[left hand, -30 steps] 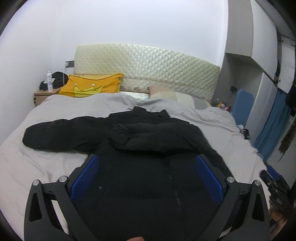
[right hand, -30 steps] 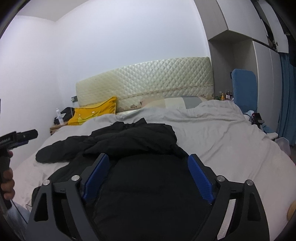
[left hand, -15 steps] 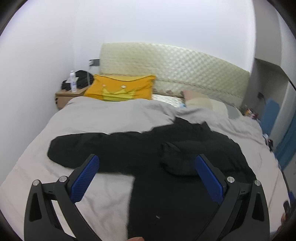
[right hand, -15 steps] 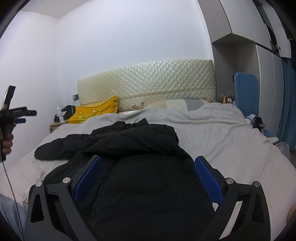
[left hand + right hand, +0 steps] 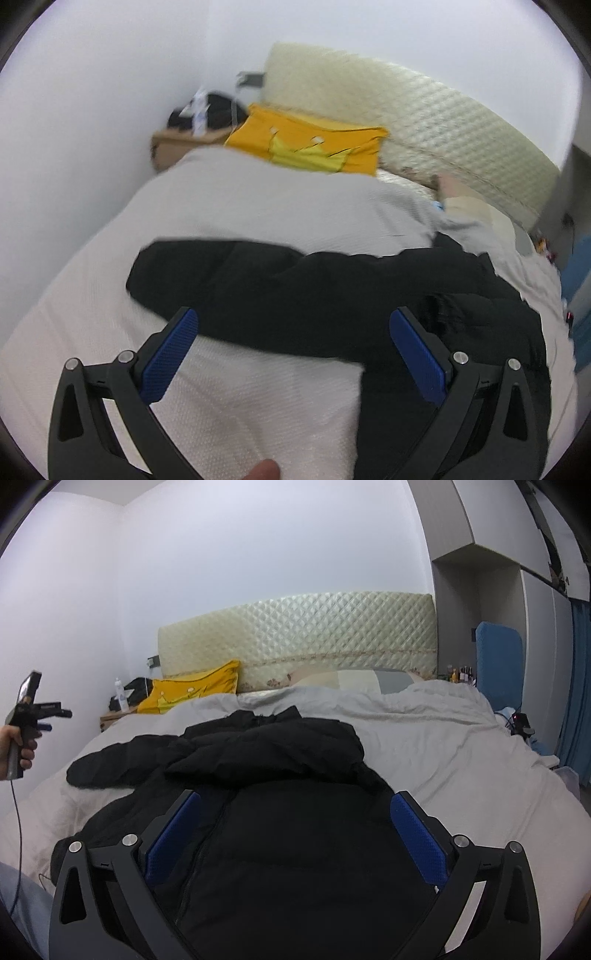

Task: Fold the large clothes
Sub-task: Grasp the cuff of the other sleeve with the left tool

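A black puffer jacket [image 5: 295, 849] lies zip-up on the grey bed cover [image 5: 443, 757], collar toward the headboard. One sleeve is folded across its chest, and the other sleeve [image 5: 221, 273] stretches out to the left. My left gripper [image 5: 293, 314] is open and hovers just above that outstretched sleeve, with nothing between its blue pads; this view is blurred. In the right wrist view the left gripper [image 5: 40, 712] shows at the far left in a hand [image 5: 22, 746]. My right gripper [image 5: 295, 796] stands wide open over the jacket's body, gripping nothing.
A yellow pillow [image 5: 192, 694] leans on the quilted headboard [image 5: 295, 635]. A nightstand [image 5: 173, 147] with a bottle and a dark bag stands at the bed's left. A blue chair [image 5: 498, 664] and a tall wardrobe are on the right.
My left gripper has swung left, from over the jacket's body to over the outstretched sleeve. The right gripper has stayed in place and its jaws have widened a little.
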The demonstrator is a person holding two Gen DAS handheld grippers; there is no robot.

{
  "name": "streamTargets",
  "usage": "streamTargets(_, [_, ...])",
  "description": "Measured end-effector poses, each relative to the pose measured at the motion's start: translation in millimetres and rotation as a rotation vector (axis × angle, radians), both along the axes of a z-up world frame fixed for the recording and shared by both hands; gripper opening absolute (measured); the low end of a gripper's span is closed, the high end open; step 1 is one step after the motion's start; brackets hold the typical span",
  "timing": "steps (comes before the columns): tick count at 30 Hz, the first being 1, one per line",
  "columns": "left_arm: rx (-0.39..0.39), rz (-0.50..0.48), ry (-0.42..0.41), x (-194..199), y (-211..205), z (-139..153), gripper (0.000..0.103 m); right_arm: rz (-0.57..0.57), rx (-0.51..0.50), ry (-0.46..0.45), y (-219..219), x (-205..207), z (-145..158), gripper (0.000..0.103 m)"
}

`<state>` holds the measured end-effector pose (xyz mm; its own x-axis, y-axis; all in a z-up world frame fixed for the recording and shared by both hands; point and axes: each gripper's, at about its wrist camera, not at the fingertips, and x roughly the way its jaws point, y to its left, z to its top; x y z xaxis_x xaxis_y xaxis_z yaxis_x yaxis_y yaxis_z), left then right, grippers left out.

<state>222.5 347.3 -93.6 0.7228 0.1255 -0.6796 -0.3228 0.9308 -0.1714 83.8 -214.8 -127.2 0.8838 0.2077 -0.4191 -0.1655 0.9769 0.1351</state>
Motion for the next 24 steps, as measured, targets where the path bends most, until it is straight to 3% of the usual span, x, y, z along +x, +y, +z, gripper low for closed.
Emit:
streamTargets(2, [-0.076, 0.019, 0.017, 0.7, 22.1, -16.5, 0.103, -0.004, -0.008, 0.008, 2.5, 3.6, -1.8, 0.103])
streamTargets(12, [-0.290, 0.108, 0.039, -2.4, 96.6, -76.1, 0.103, -0.045, 0.013, 0.074, 8.0, 23.6, -11.8, 0.103])
streamTargets(20, [-0.631, 0.245, -0.039, -12.6, 166.4, -146.4, 0.102, -0.063, 0.039, 0.130, 24.6, 42.4, -24.2, 0.103])
streamTargets(24, [-0.702, 0.305, -0.069, -11.4, 186.8, -168.8, 0.100, -0.082, 0.036, 0.150, 31.9, 49.6, -29.7, 0.103])
